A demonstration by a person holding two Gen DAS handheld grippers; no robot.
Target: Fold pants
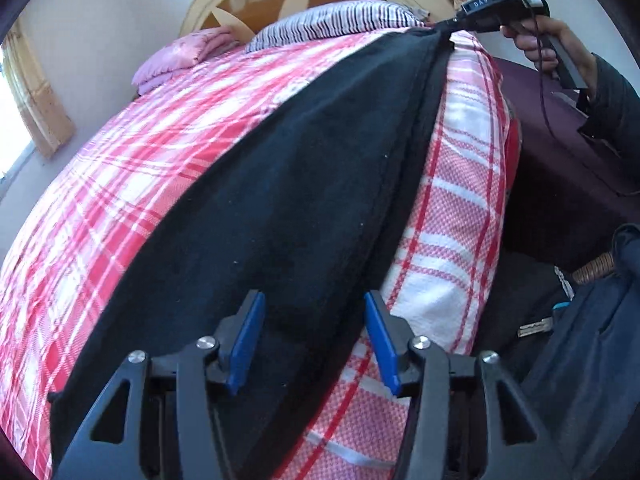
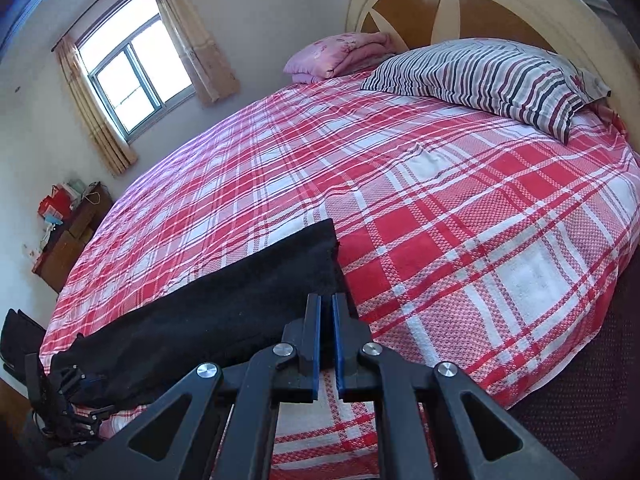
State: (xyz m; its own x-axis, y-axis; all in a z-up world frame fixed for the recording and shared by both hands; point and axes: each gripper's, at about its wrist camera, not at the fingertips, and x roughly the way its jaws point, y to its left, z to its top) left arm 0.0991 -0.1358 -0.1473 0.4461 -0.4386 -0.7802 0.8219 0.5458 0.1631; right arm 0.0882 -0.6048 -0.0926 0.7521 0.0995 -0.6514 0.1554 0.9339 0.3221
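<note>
Black pants point(image 1: 304, 184) lie stretched out lengthwise along the near edge of a bed with a red and white plaid sheet point(image 1: 120, 184). My left gripper point(image 1: 312, 308) is open, its blue pads on either side of the near end of the pants. My right gripper point(image 2: 326, 300) is shut on the far corner of the pants point(image 2: 224, 300), low over the sheet point(image 2: 440, 220). It also shows in the left wrist view point(image 1: 450, 24), pinching the far end of the cloth. The left gripper shows in the right wrist view point(image 2: 72, 392) at the other end.
A striped pillow point(image 2: 488, 76) and a folded pink blanket point(image 2: 340, 54) lie at the headboard point(image 2: 472, 4). A window point(image 2: 132, 68) and a small wooden cabinet point(image 2: 72, 236) are on the far side. A dark purple floor point(image 1: 568, 184) runs beside the bed.
</note>
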